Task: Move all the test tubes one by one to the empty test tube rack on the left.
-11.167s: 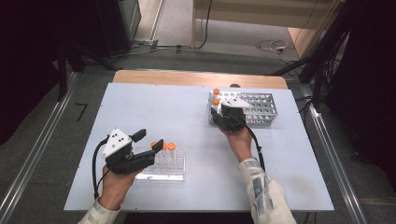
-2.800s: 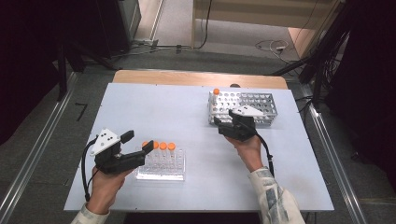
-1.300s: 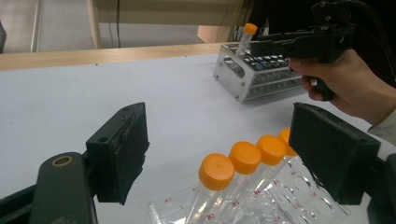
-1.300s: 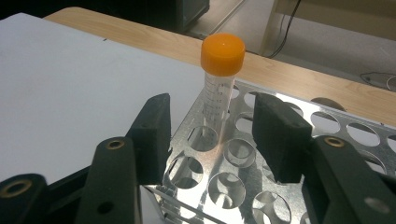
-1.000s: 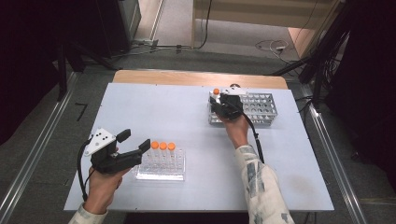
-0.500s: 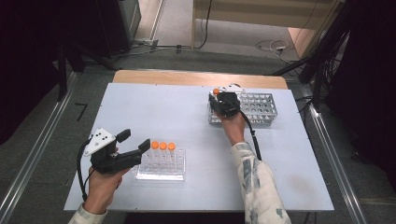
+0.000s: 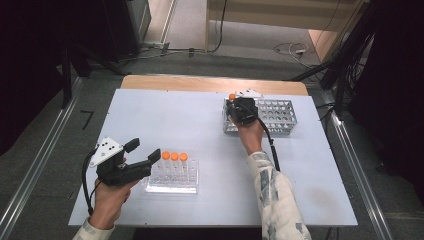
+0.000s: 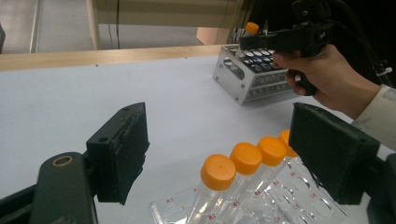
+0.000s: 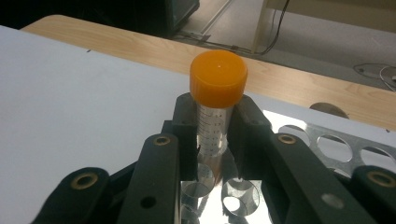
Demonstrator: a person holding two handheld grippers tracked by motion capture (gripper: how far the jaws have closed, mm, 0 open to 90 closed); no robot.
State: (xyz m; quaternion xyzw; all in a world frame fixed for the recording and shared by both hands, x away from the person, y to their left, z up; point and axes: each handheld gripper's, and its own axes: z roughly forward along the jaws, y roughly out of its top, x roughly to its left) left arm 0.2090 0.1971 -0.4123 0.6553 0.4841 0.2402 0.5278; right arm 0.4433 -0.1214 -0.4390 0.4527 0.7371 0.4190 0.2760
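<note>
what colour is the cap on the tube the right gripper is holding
Orange. The cap tops a clear tube clamped in the right gripper, shown best in the right gripper view.

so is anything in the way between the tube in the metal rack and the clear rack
Nothing visible. The right gripper is shut on the tube in the metal rack, and bare table lies between it and the clear rack. Three tubes fill its back row; the left gripper hangs open beside it.

The white table (image 7: pixel 165 115) carries a metal rack (image 7: pixel 280 114) and a clear rack (image 7: pixel 172 181) (well apart).
</note>
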